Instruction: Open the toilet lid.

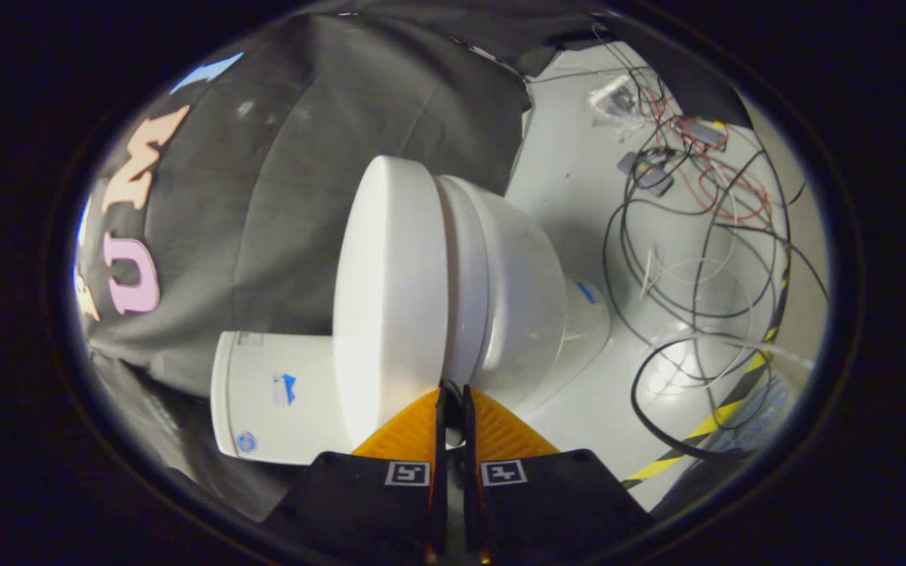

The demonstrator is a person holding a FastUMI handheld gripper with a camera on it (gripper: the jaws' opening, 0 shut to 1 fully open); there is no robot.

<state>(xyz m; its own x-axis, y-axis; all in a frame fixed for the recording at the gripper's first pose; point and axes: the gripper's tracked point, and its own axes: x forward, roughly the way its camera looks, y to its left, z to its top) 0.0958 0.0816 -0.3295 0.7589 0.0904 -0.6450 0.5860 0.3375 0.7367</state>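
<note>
A: So where is the smooth white plastic toilet lid [390,291]?

B: Middle of the frame, still down. The gripper [453,391] is pinched narrow, holding nothing.

A: Probably stiff and slippery; lift its edge.

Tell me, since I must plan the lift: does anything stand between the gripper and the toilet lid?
Nothing visible does. The gripper, its fingers together, sits right at the front edge of the closed toilet lid, by the seam above the bowl.

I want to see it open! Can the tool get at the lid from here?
Probably yes. The tool has its fingers nearly closed together, right at the front edge of the lid, by the seam with the seat. Nothing is between them.
</note>
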